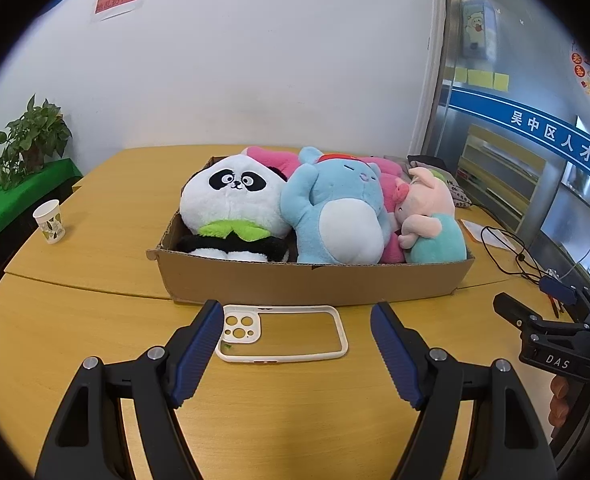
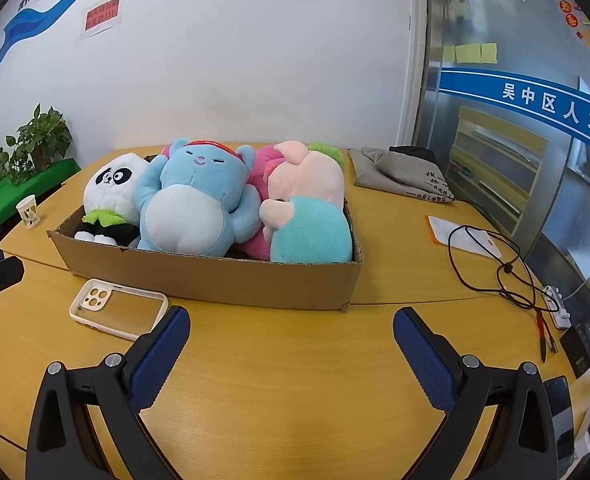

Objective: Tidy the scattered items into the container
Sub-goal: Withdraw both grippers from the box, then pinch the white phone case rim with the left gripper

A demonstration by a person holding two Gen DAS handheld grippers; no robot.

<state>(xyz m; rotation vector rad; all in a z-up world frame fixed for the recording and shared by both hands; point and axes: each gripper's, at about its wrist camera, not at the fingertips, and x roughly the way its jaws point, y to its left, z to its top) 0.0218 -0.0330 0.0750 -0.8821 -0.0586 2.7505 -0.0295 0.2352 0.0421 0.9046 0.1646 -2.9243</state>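
I hold the left gripper (image 1: 295,344) and right gripper (image 2: 291,354) wide apart, both empty. The phone case (image 1: 282,333) lies flat on the table (image 1: 95,320), just beside the cardboard box's (image 1: 307,284) near wall. Four plush toys (image 1: 335,216) fill the box.

Bright even indoor light, soft shadows, sharp centre; strong fisheye bending, black vignette corners.

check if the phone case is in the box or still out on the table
Out. The phone case lies flat on the table just in front of the cardboard box, which holds only plush toys.
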